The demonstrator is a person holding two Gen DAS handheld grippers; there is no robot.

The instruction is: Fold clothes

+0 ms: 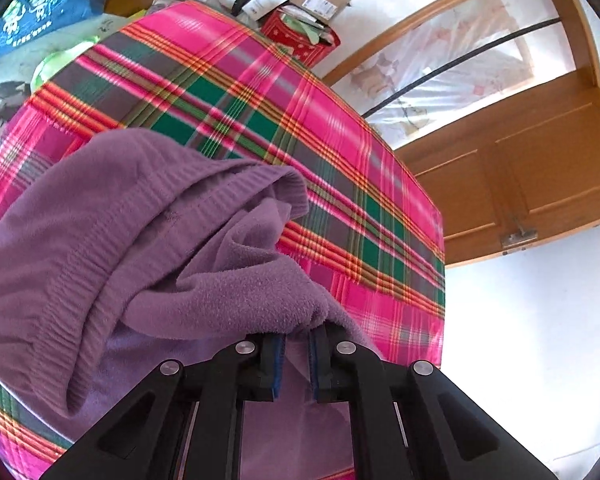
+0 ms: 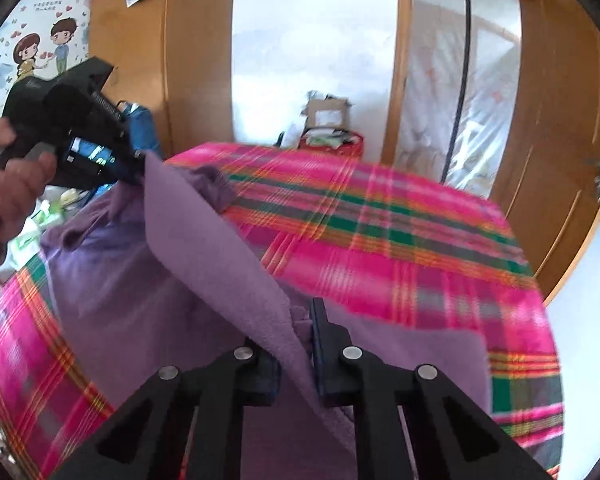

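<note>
A purple fleece garment [image 1: 120, 220] lies bunched on a pink, green and orange plaid bedspread [image 1: 300, 120]. Its ribbed hem curls over the top of the heap. My left gripper [image 1: 297, 336] is shut on a fold of this fleece at the near edge. In the right wrist view the left gripper [image 2: 138, 160], held by a hand [image 2: 16, 176], lifts a corner of the garment [image 2: 140, 280] above the bedspread [image 2: 380, 240]. A taut edge of fleece runs from there down into my right gripper [image 2: 300, 332], which is shut on it; its left finger is hidden behind the cloth.
A red box [image 1: 296, 36] stuffed with papers and cardboard stands beyond the bed's far edge. Wooden doors [image 1: 540, 168] line the right side, past white floor [image 1: 520, 340]. A blue printed shirt [image 1: 44, 4] and other clothes lie at the far left.
</note>
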